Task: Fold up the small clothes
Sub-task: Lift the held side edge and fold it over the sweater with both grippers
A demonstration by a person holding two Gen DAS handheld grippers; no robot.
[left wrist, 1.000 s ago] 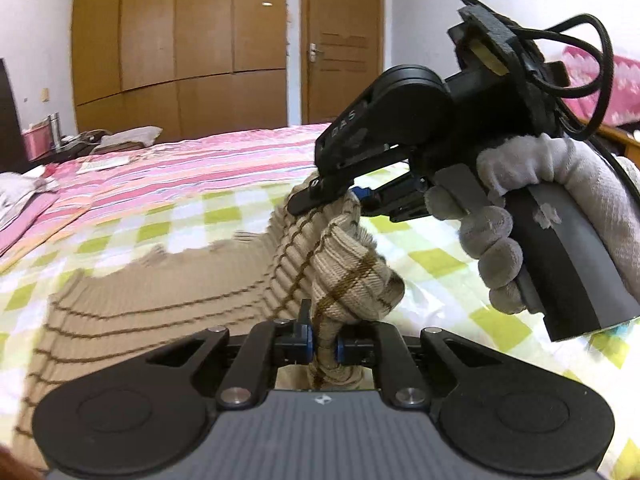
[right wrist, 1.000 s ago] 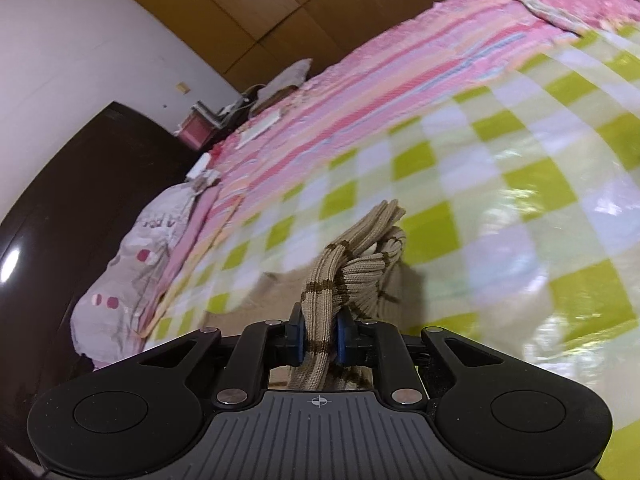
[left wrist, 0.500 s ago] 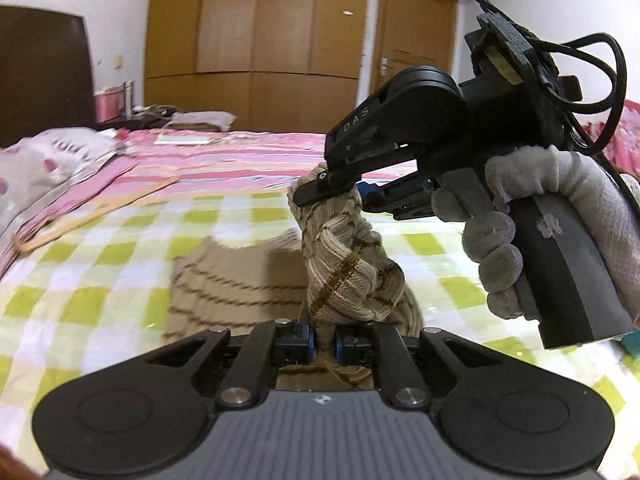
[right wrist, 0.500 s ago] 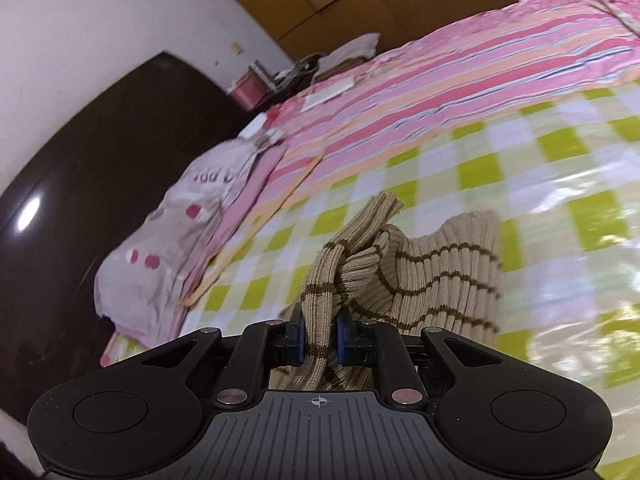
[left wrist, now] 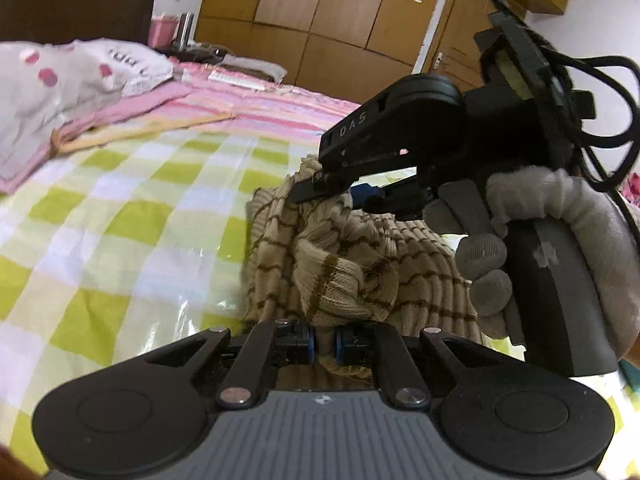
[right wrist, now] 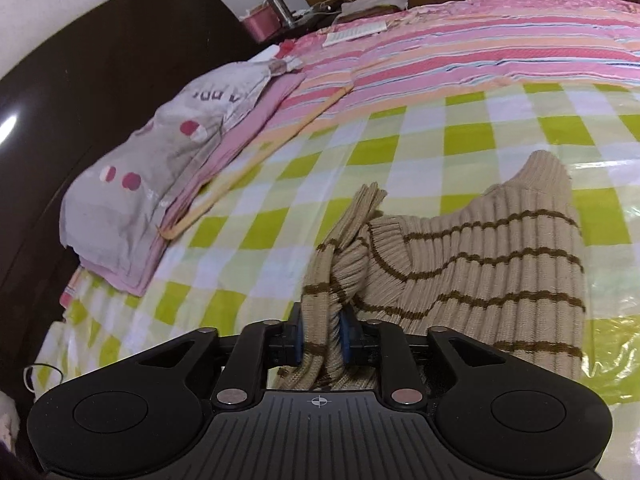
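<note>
A beige ribbed sweater (right wrist: 480,264) with thin brown stripes lies folded on the green-checked bed cover (right wrist: 400,152). My right gripper (right wrist: 322,338) has a bunched edge of it between its blue pads. Its jaws are opening, though the knit still fills the gap. In the left wrist view my left gripper (left wrist: 324,338) is shut on another bunched part of the sweater (left wrist: 400,248). Just beyond it, a gloved hand (left wrist: 560,216) holds the right gripper (left wrist: 340,194), which dips into the same bundle. The two grippers are close together.
A grey spotted pillow (right wrist: 160,168) on pink bedding lies to the left, against a dark headboard (right wrist: 80,92). A pink striped blanket (right wrist: 480,48) covers the far part of the bed. Wooden wardrobe doors (left wrist: 320,20) stand behind. Checked cover stretches to the left of the sweater.
Both grippers have carried their sweater edges sideways over the bed toward the pillow side, leaving the sweater doubled over. The gap between the right gripper's pads has widened a little.
</note>
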